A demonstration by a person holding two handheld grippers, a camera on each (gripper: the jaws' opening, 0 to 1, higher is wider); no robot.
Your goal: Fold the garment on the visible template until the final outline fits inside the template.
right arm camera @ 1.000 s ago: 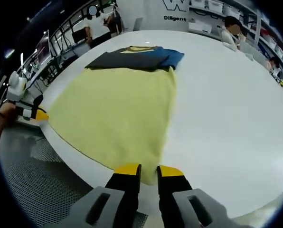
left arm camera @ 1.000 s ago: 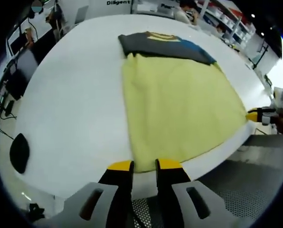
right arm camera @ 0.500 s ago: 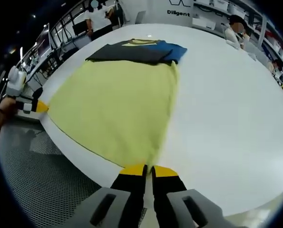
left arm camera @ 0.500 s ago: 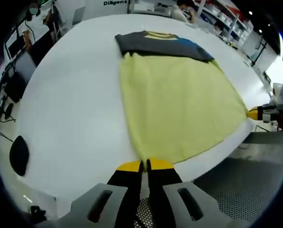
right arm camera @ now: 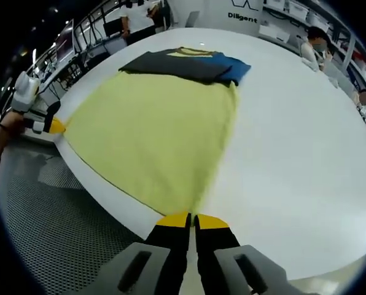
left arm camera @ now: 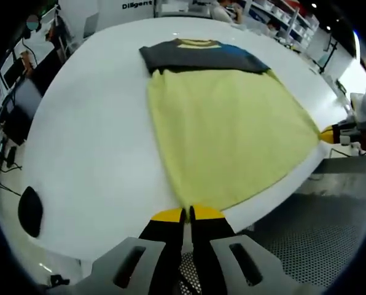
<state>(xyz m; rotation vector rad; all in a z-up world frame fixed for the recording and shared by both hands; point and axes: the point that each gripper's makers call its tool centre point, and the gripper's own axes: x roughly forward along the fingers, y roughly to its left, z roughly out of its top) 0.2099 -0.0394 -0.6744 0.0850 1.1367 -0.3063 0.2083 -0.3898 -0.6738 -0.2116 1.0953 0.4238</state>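
While both jaw pairs stand pressed together at the near hem, the scene reads as follows.

Garment: a shirt (left arm camera: 226, 129) with a pale yellow body and a dark grey top with blue and a yellow collar, spread flat on the table (left arm camera: 91, 141); the yellow part fans wide toward the near table edge, the dark part lies far from the grippers.

Shirt, right gripper view: the same shirt (right arm camera: 152, 129) lies to the left of centre, its dark end (right arm camera: 189, 64) far up the table.

Left gripper (left arm camera: 187, 214): jaws clenched on the near left corner of the yellow hem, at the table edge.

Right gripper (right arm camera: 192, 220): jaws clenched on the near right corner of the yellow hem, at the table edge.

Other views of the grippers: the right gripper (left arm camera: 342, 132) shows at the far right of the left gripper view, touching the hem corner; the left gripper (right arm camera: 45, 125) shows at the left of the right gripper view, likewise at the hem corner.

Template: cannot tell; no outline can be made out on the white table.

Floor: grey perforated surface (right arm camera: 54, 233) below the table edge.

Black patch (left arm camera: 31, 211): a dark oval on the table, near its edge and well apart from the shirt.
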